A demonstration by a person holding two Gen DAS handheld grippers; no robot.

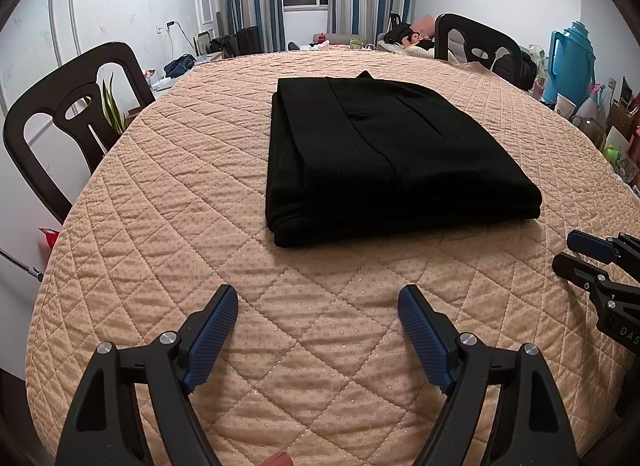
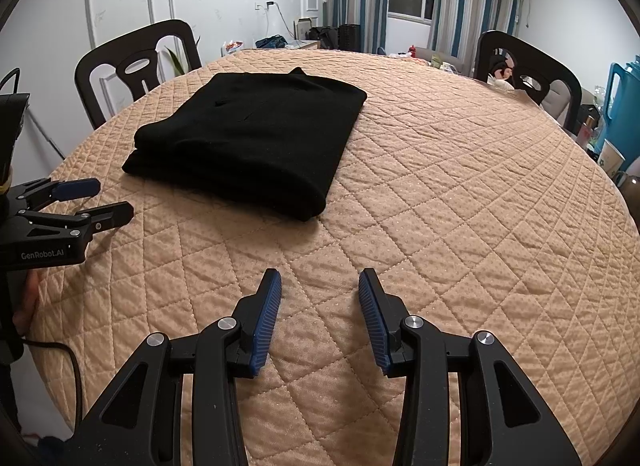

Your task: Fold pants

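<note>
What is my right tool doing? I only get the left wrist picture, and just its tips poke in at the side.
Observer: The right tool is open, with nothing between its blue pads, only bare quilt beyond them.
Operator: Is it touching the pants?
Observer: No. The folded black pants lie apart from it, farther off and to its left.
Operator: What does my left tool look like from over there?
Observer: The left tool is open too, and its black side has GenRobot.AI printed on it.
</note>
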